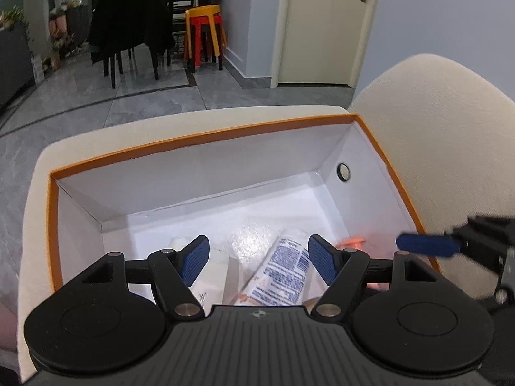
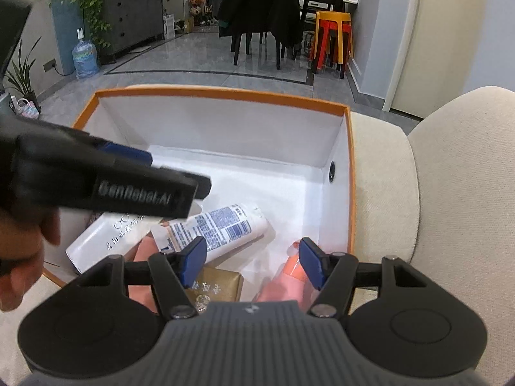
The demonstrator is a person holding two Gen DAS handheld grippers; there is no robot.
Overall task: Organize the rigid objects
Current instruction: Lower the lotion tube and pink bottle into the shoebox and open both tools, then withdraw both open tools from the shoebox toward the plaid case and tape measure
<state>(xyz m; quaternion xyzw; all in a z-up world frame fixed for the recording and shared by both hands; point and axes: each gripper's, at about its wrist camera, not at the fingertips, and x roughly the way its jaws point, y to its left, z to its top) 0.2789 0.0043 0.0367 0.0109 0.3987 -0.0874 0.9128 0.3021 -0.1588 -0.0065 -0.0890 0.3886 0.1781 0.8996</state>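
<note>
We hold both tongs over the box [image 2: 222, 94], which sits on a pale cushion [image 2: 379, 173], so that anything let go lands inside its white walls and not on the fabric. Our left tongs [image 1: 257, 259] are spread with nothing between the blue pads; directly below and ahead of them lies the tube [image 1: 285, 273] with blue print, flat on the box floor, with a white carton [image 1: 206, 284] under the left pad. Our right tongs [image 2: 250, 265] are also parted and pinch nothing; the same tube lies just ahead of their left pad, a white bottle [image 2: 103, 241] further left beneath the other gripper, a gold pack [image 2: 215, 286] right below the gap, and a pink bottle [image 2: 291, 268] behind the right pad, near the box's right wall. Everything lies on its side, overlapping, which suits rigid things dropped in loosely. We judge that both tools are empty above the box because their loads are already down, so the next call is likely for another piece from outside, none of which shows here.
</note>
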